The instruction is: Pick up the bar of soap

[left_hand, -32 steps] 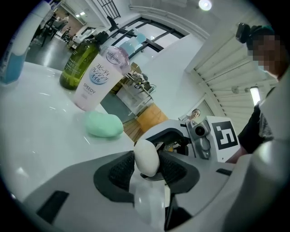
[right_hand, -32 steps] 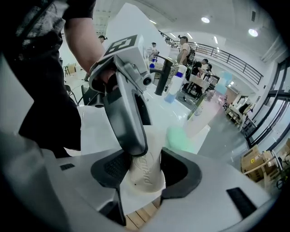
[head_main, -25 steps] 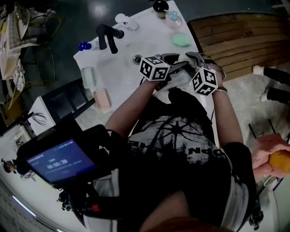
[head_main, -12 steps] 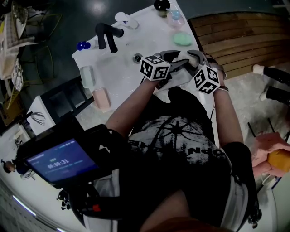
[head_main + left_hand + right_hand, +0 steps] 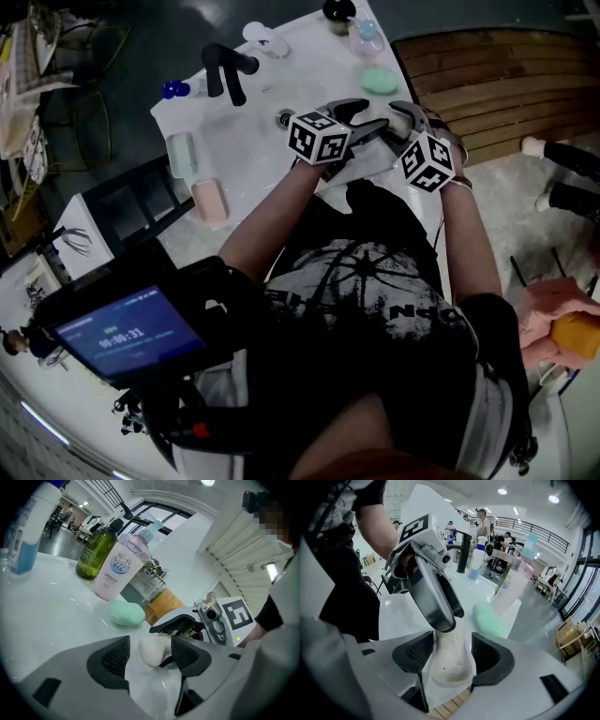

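Observation:
A cream bar of soap lies near the right edge of the white table. Both grippers meet over it. My left gripper has just been opening its jaws. They stand wide, with the soap between them and a gap on the left pad's side. My right gripper straddles the soap lengthwise. Its jaws have also just been opening, and the pads sit close along both sides. One left fingertip rests at the soap's far end. In the head view the left gripper and right gripper hide the soap.
A green soap lies further along the table edge. Behind it stand a pink pump bottle and an olive bottle, with a blue bottle further left. A black tap stands far left. Wooden slats border the table's right.
The left gripper's jaws have spread wider. Both marker cubes have crept slightly toward the far side of the table. The soap has stayed where it was.

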A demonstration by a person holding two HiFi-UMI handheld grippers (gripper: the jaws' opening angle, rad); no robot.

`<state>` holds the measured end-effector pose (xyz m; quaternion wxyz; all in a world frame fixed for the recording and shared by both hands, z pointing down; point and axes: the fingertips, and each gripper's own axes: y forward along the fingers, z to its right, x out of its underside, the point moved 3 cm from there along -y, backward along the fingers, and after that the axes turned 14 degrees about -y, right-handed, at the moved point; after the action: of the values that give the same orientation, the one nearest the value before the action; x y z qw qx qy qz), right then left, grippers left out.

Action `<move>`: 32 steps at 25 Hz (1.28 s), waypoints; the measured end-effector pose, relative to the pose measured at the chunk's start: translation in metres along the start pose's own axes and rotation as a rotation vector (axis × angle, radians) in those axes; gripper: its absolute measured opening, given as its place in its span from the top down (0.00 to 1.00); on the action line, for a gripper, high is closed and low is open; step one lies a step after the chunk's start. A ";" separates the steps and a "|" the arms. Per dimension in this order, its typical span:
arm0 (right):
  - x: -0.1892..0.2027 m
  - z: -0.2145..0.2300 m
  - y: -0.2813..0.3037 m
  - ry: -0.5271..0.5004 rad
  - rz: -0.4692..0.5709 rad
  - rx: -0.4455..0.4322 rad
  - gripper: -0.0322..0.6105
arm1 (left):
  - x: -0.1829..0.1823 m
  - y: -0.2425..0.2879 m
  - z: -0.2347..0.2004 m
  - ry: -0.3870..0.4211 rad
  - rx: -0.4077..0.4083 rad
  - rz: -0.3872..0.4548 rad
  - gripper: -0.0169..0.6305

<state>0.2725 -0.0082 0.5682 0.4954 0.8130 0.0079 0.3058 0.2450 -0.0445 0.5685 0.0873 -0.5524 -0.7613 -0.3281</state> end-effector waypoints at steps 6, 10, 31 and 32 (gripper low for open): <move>-0.005 0.002 -0.008 0.010 0.012 0.030 0.57 | -0.003 -0.009 0.004 0.022 -0.017 0.023 0.56; -0.008 0.002 -0.004 0.007 0.019 0.035 0.57 | -0.007 -0.019 -0.002 0.028 -0.028 0.054 0.56; -0.135 0.028 -0.032 0.062 0.317 0.157 0.89 | -0.052 -0.169 0.030 0.266 -0.097 0.368 0.95; -0.146 0.029 -0.035 0.058 0.328 0.160 0.89 | -0.054 -0.180 0.033 0.279 -0.106 0.386 0.95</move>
<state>0.1785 -0.0597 0.4596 0.3724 0.8310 -0.0862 0.4041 0.1112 -0.0983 0.4440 0.2235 -0.6410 -0.6037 -0.4181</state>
